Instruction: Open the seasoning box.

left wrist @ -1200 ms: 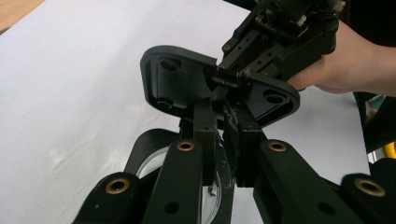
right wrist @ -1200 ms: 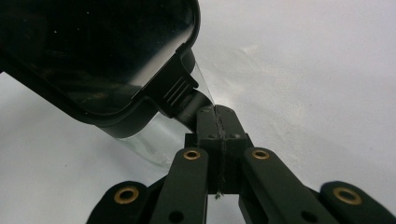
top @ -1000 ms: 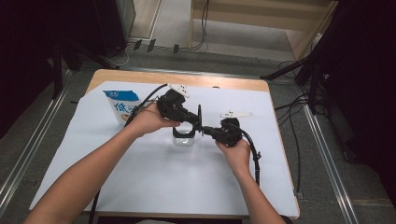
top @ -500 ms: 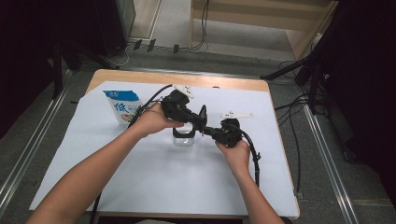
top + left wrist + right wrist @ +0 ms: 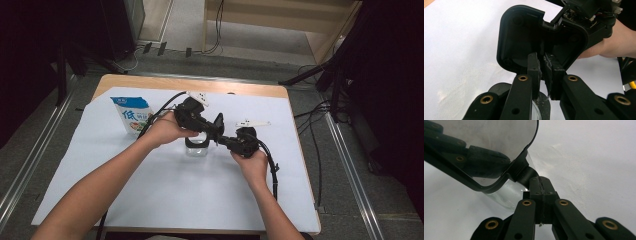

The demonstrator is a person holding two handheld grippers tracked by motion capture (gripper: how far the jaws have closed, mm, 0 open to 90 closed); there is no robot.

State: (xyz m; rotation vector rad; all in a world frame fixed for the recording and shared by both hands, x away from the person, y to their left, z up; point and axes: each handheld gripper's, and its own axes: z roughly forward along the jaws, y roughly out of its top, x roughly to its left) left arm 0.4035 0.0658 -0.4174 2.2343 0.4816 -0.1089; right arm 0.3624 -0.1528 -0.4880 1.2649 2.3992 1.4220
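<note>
At the worktop's (image 5: pixel 165 200) centre stands a clear glass jar (image 5: pixel 196 148) with a black lid. The left gripper (image 5: pixel 216 131), at the jar's 12 o'clock, pinches the lid's rim. The right gripper (image 5: pixel 223 140), at 3 o'clock, has its fingers fully closed against the jar's black clasp (image 5: pixel 524 173). A milk pouch (image 5: pixel 132 114) stands at 10 o'clock.

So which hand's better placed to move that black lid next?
Left, probably: the left gripper appears clamped on the lower edge of the lid, while the right gripper is simply shut beside the clear container.
</note>
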